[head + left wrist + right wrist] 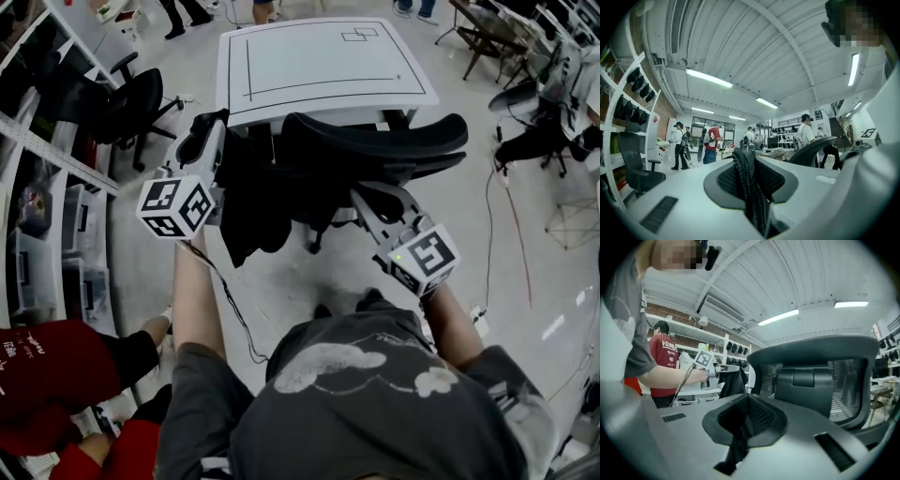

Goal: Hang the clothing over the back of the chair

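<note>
The black clothing hangs bunched between my two grippers, just in front of the black office chair's backrest. My left gripper is shut on one end, and the dark fabric fills the gap between its pads. My right gripper is shut on the other end; a strip of cloth droops from its jaws. In the right gripper view the mesh chair back stands close ahead at the right, while the left gripper holds the cloth level beside the chair's left edge.
A white table stands just behind the chair. Another black office chair and shelving are at the left. A person in a red top crouches at the lower left. Cables run across the floor at the right.
</note>
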A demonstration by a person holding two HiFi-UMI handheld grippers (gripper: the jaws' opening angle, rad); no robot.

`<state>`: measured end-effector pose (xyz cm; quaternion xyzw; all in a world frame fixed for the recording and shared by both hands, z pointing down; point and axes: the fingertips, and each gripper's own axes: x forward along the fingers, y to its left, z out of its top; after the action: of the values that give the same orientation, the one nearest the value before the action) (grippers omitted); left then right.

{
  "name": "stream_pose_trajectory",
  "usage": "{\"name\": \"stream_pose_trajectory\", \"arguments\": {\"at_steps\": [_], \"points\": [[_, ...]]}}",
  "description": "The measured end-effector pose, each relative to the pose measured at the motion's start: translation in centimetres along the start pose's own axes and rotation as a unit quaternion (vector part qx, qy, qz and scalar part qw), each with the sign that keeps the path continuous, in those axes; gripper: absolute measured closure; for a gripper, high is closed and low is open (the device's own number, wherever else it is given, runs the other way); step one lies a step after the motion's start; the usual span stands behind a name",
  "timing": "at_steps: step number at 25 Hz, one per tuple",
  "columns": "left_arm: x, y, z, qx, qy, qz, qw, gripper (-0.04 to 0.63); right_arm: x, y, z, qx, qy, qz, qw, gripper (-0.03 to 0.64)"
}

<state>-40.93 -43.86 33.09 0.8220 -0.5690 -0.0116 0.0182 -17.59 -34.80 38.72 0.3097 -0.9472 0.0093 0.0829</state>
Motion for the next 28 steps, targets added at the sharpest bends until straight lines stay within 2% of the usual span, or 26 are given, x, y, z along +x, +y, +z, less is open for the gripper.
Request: {"name": "stream_pose_trajectory", "arguments": {"at_steps": [8,21,24,28], "points": [[4.6,0.0,1.8,0.01,-0.002,-0.015,0.9998,0.532,-1.3,0.6,3.4,0.005,-0.028,0.049,0.998,0.624],[8.9,-6.3,8.6,0.052,-0.049,-0.062,0.9956,0.532,-5.3,-3.4,7.7,0.02,-0.083,0.052,0.995,0.624],[9.4,-8.3,9.7,0.062,-0.059,-0.076,0.9934,0.532,-6.2,-4.7,8.5,0.004,-0.104,0.052,0.993,0.624],[10.4,-11.1,10.6,0.083,-0.055,-0.103,0.9897,0.532,-7.1,-6.8,9.2,0.013,-0.121,0.047,0.991,0.624]]}}
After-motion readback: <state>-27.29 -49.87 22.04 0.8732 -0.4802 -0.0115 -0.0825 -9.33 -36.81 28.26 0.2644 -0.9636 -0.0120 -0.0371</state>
